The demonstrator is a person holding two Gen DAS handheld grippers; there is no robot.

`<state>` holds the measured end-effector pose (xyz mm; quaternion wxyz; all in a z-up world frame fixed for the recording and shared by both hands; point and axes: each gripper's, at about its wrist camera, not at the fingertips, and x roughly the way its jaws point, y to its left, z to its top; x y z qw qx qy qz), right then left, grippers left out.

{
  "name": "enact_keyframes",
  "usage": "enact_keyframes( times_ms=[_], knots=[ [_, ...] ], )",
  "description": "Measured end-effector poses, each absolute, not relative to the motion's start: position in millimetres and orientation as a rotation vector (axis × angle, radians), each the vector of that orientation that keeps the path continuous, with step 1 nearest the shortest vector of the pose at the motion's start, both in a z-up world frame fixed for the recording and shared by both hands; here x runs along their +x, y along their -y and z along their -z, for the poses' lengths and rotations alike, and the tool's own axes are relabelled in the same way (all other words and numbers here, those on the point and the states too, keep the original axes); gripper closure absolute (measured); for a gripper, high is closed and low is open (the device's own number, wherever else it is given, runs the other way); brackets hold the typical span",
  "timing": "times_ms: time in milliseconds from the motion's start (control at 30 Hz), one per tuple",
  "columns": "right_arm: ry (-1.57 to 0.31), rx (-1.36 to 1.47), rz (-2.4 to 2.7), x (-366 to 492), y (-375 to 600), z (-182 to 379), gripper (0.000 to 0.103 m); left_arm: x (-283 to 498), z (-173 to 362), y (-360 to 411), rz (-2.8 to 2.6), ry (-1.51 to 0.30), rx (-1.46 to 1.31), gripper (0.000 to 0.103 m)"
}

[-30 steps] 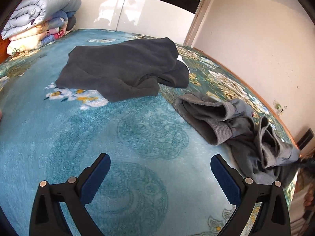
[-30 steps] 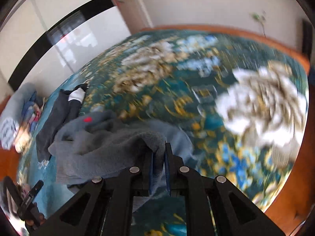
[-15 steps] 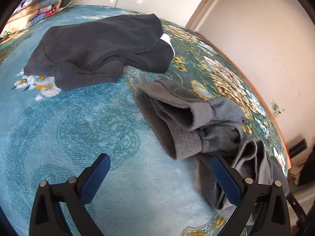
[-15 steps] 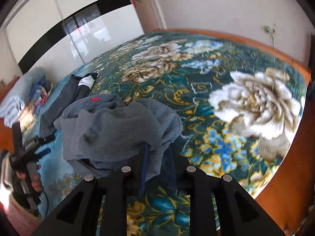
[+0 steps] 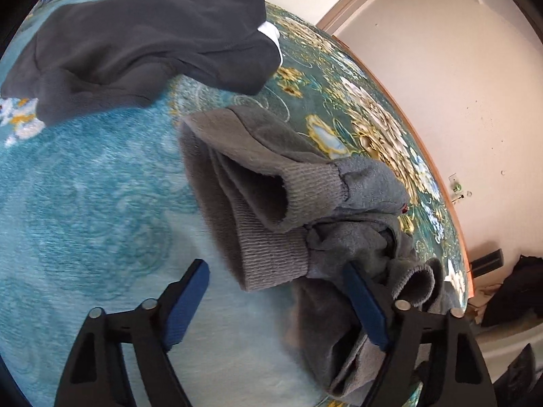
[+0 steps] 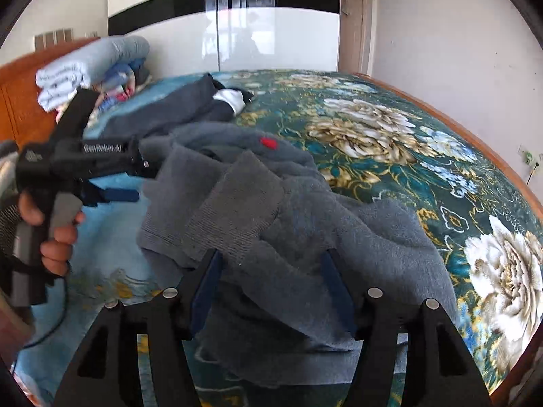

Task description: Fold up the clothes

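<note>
A crumpled light grey sweater (image 5: 271, 186) lies on the bed, its ribbed hem and cuff turned toward me. My left gripper (image 5: 275, 285) is open, with the ribbed hem just in front of its blue pads and loose cloth against the right pad. In the right wrist view the same grey sweater (image 6: 292, 224) spreads under and between the fingers of my right gripper (image 6: 271, 271), which is open. The left gripper (image 6: 141, 181), held by a hand, sits at the sweater's left edge. A dark grey garment (image 5: 135, 40) lies flat beyond it.
The bed has a teal floral cover (image 6: 390, 142) with a wooden edge (image 6: 475, 142) on the right. Folded blankets (image 6: 91, 64) are stacked at the headboard. A white and black wardrobe (image 6: 271, 34) stands behind. Dark items (image 5: 509, 291) lie on the floor.
My right gripper, shut on the grey sweater a second ago, has opened and let it drop onto the bed. My left gripper has moved forward and right up to the sweater's hem.
</note>
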<state>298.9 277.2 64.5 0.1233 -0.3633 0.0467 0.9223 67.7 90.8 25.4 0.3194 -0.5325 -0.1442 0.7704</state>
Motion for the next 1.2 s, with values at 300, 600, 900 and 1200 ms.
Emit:
enact_keyframes(
  times_ms=[300, 600, 900, 1200],
  knots=[
    [-0.639, -0.774, -2.549, 340.6, -408.1, -106.9, 0.096, 60.3, -29.1, -100.9, -2.012, 0.433, -1.403, 0.073],
    [-0.676, -0.583, -2.254, 414.6, -512.4, -132.6, 0.096, 57.6, -71.1, -57.7, -2.121, 0.534, -1.233, 0.099],
    [-0.77, -0.591, -2.241, 436.2, -519.4, -116.6, 0.096, 79.2, -130.5, 42.9, -2.271, 0.643, -1.034, 0.099],
    [-0.747, -0.586, -2.331, 420.6, -500.3, -135.9, 0.096, 128.3, -155.0, 172.6, -2.513, 0.657, -0.955, 0.099]
  ],
)
